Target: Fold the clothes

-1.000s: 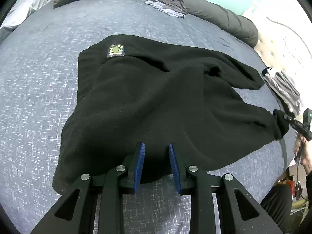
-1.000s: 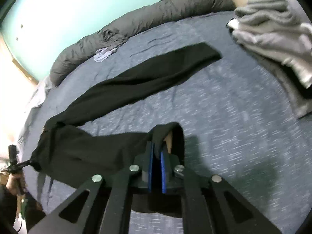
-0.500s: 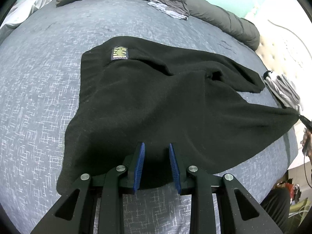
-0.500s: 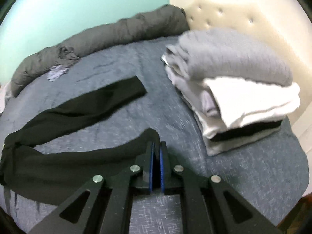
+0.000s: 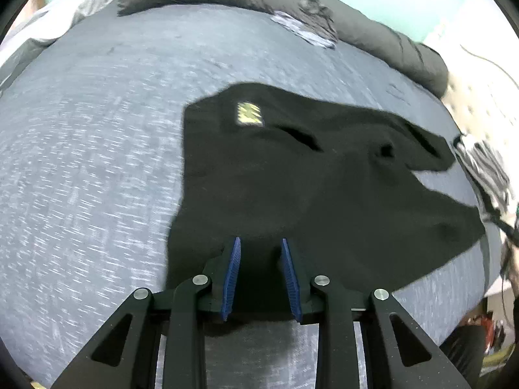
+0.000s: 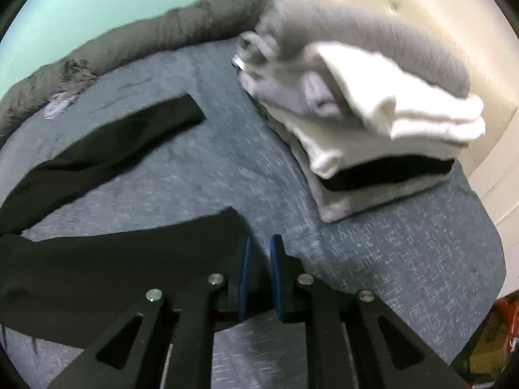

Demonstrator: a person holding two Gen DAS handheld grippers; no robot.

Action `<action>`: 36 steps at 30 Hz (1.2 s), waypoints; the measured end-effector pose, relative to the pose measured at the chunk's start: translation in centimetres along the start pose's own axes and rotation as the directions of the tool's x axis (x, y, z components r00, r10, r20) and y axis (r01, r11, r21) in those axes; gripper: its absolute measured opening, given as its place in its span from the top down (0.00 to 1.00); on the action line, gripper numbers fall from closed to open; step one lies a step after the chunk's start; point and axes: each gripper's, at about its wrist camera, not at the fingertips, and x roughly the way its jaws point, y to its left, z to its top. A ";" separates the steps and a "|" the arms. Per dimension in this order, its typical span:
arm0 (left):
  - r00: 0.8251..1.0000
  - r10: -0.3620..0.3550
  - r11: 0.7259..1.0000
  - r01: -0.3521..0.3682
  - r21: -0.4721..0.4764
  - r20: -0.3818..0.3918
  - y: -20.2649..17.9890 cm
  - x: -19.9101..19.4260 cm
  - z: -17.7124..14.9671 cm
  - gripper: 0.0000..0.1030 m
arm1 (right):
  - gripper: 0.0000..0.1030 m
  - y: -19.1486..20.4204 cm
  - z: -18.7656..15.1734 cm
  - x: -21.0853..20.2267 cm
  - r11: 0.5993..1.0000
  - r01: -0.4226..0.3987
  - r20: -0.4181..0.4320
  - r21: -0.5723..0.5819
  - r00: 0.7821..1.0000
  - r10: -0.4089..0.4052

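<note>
Black sweater [image 5: 292,178] flat, sleeves pointing right; left gripper [image 5: 261,243], right gripper [image 6: 259,243] opening, hem seemingly between

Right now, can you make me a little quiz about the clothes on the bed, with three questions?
1. True or false: the black garment lies spread on the blue-grey bed cover.
2. What sits on top of the folded pile near the headboard? A) a grey knit B) a red towel C) a hat
3. Fill in: the yellow label is sewn on the ____ garment.

Key: 1 true. 2 A. 3 black.

Extra hint: the left gripper and right gripper are both opening, each with black fabric between its blue pads.
</note>
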 end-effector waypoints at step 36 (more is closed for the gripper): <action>0.999 -0.042 0.982 0.040 -0.186 -0.004 4.2 10.9 12.8 0.54 | 0.58 29.9 -4.4 5.1 0.691 -0.723 -0.008 0.003 0.691 0.723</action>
